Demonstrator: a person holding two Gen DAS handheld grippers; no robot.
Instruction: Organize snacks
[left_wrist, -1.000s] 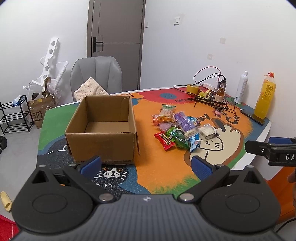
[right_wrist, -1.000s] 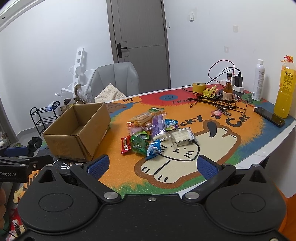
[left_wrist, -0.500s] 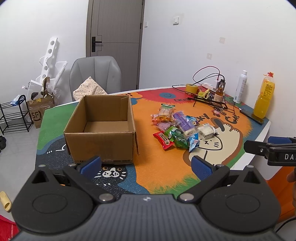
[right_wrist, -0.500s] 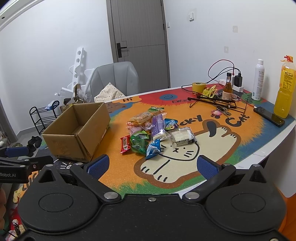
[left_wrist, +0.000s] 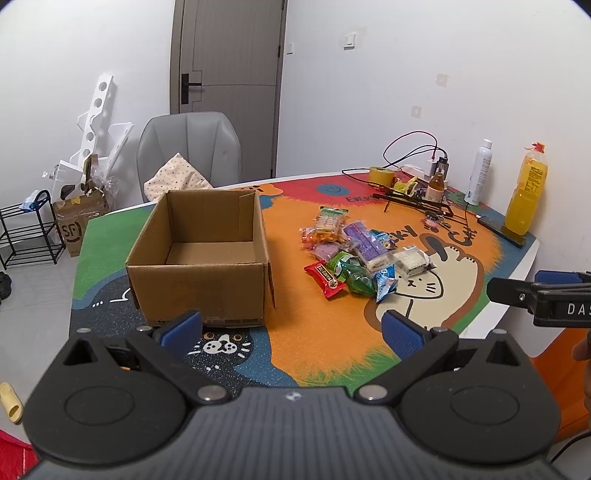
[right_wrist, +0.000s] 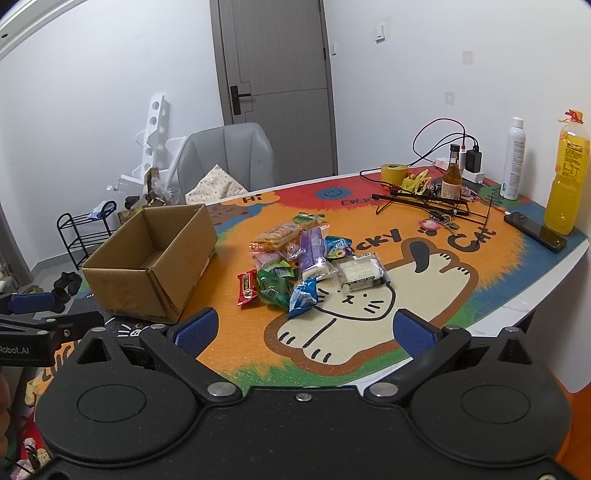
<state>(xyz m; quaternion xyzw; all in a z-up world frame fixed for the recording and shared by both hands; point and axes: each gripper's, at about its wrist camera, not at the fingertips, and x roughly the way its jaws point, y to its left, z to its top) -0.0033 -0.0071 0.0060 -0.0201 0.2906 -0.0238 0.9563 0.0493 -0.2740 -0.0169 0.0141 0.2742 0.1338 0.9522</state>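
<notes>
An open, empty cardboard box (left_wrist: 201, 254) stands on the colourful cat mat (left_wrist: 306, 343); it also shows in the right wrist view (right_wrist: 147, 266). A heap of wrapped snacks (left_wrist: 358, 254) lies right of the box, with a red bar (right_wrist: 246, 287), green bag (right_wrist: 275, 286), blue packet (right_wrist: 304, 295), purple pack (right_wrist: 312, 251) and clear cracker pack (right_wrist: 362, 273). My left gripper (left_wrist: 291, 326) is open and empty, held back above the table's near edge, in front of the box. My right gripper (right_wrist: 304, 330) is open and empty, in front of the snack heap.
At the table's far right stand an orange drink bottle (right_wrist: 567, 177), a white spray bottle (right_wrist: 513, 158), a small brown bottle (right_wrist: 452, 177), a tape roll (right_wrist: 394, 171), cables and a phone (right_wrist: 535, 236). A grey chair (left_wrist: 190, 155) stands behind the table.
Both grippers have stayed almost still, with only a slight shift of the left view. Nothing on the table has moved.
</notes>
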